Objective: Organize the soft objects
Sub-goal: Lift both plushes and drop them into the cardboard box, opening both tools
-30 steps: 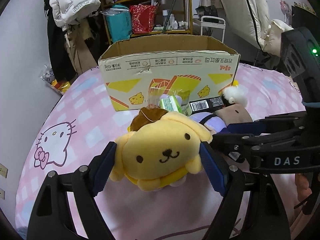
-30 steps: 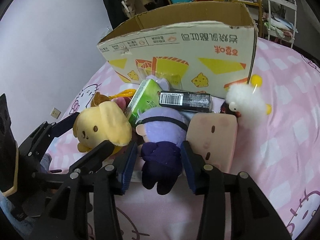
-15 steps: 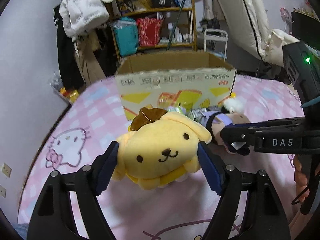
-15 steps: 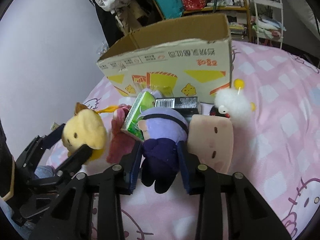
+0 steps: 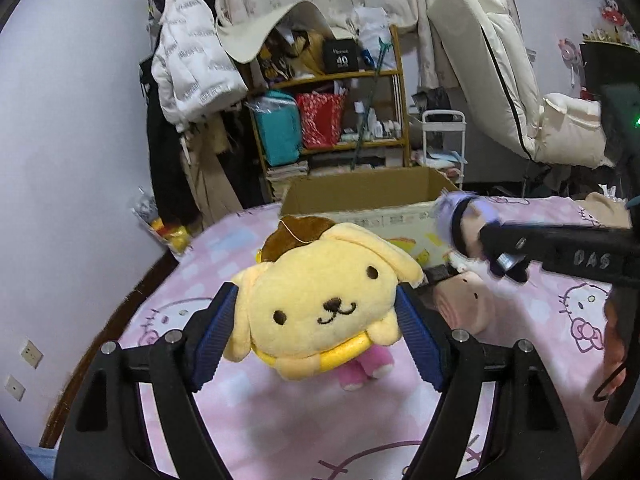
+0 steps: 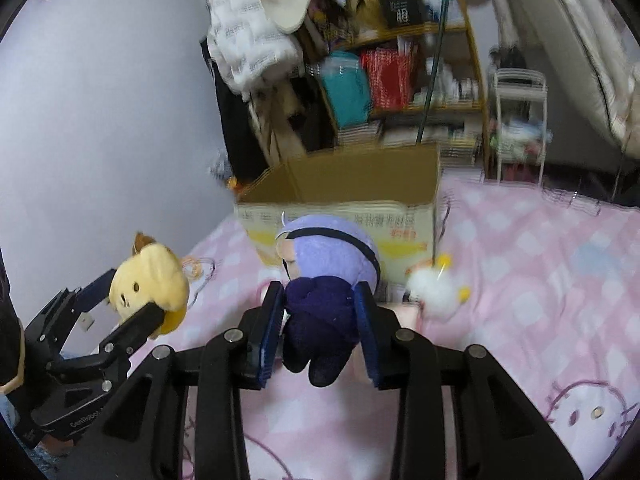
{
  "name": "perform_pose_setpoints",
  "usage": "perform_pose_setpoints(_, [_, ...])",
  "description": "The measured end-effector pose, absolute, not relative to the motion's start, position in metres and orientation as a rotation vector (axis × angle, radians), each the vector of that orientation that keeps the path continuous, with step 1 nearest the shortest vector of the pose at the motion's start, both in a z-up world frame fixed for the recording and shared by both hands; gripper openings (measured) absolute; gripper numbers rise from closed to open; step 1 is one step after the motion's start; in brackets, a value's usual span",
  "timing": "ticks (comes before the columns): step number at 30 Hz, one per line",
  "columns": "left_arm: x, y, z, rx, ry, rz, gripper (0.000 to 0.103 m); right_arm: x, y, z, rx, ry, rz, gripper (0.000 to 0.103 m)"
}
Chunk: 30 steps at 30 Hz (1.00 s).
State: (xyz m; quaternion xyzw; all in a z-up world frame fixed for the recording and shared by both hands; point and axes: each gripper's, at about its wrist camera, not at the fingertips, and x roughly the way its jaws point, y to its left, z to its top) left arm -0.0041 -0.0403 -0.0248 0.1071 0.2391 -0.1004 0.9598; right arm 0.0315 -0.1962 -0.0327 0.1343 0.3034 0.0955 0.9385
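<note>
My left gripper point(image 5: 316, 320) is shut on a yellow dog plush point(image 5: 320, 300) with a brown beret, held in the air above the pink bed; the right wrist view shows the same yellow dog plush point(image 6: 150, 284) at the left. My right gripper point(image 6: 320, 316) is shut on the dark body of a purple-haired doll point(image 6: 328, 264), also lifted. That purple-haired doll point(image 5: 460, 220) appears at the right of the left wrist view. An open cardboard box point(image 6: 352, 200) stands on the bed behind both toys. A pink plush point(image 5: 364, 364) lies under the yellow one.
On the bed near the box lie a tan square plush point(image 5: 468, 300) and a white fluffy plush point(image 6: 436, 292). A cluttered wooden shelf point(image 5: 332, 112), a white jacket point(image 5: 192, 64) and a small white cart point(image 5: 444, 136) stand beyond the bed. A purple wall runs along the left.
Both grippers rose off the bed, lifting the yellow dog plush and the purple-haired doll. The right gripper's jaws closed tighter on the doll. The other items stayed on the bed.
</note>
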Motion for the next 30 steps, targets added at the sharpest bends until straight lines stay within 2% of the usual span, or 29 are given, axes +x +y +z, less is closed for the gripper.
perform_pose_setpoints(11, [-0.016,-0.035,0.015,0.226,0.327,-0.203,0.077,0.025,-0.201,0.004,0.225,0.464,0.122,0.037])
perform_pose_setpoints(30, [0.061,-0.044,0.088,0.165,0.180,-0.196,0.078,0.085,-0.213,0.063,0.106,0.337,0.078,0.038])
